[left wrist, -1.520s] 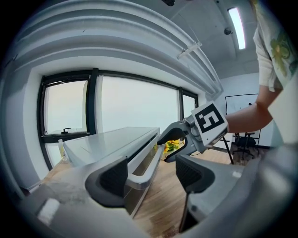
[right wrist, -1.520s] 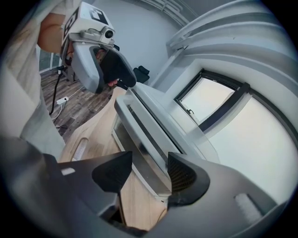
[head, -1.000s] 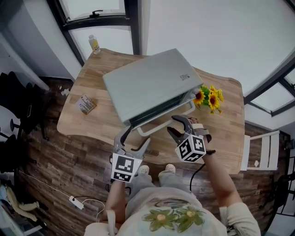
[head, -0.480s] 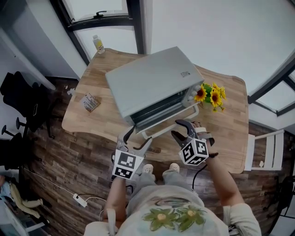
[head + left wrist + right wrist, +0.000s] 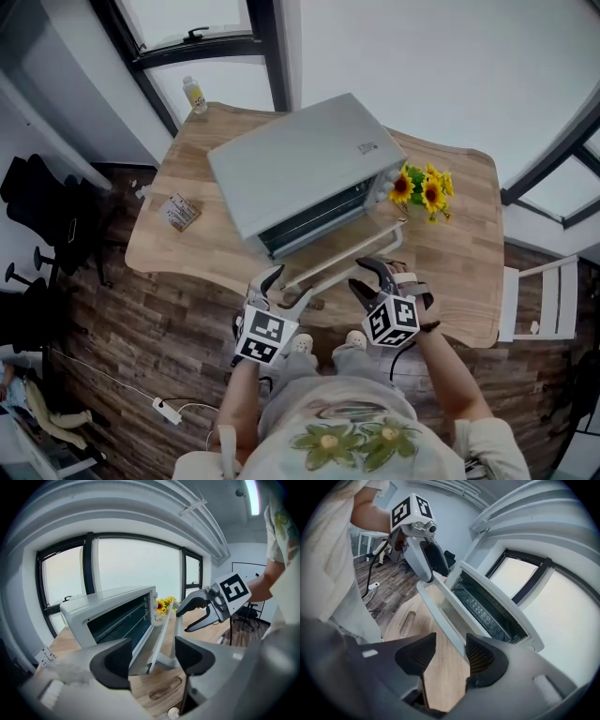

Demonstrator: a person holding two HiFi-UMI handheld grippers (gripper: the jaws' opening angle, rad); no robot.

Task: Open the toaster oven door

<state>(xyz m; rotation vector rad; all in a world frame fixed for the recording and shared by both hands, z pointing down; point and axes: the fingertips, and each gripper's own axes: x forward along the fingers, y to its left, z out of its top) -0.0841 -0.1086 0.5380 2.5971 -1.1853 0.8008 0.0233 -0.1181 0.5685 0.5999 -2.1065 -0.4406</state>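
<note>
**A:** Door position?

**B:** Partly dropped, tilted toward the table's near edge. The toaster oven sits mid-table, closer to the far edge.

**A:** Left gripper?

**B:** Jaws wide and have just been closing slightly. One end of the door's handle shows in the gap, with the pads not pressing it.

**A:** Right gripper?

**B:** Jaws well apart, gripping nothing, just beside the handle.

Toaster oven on table, sunflowers at its right, bottle behind.
</note>
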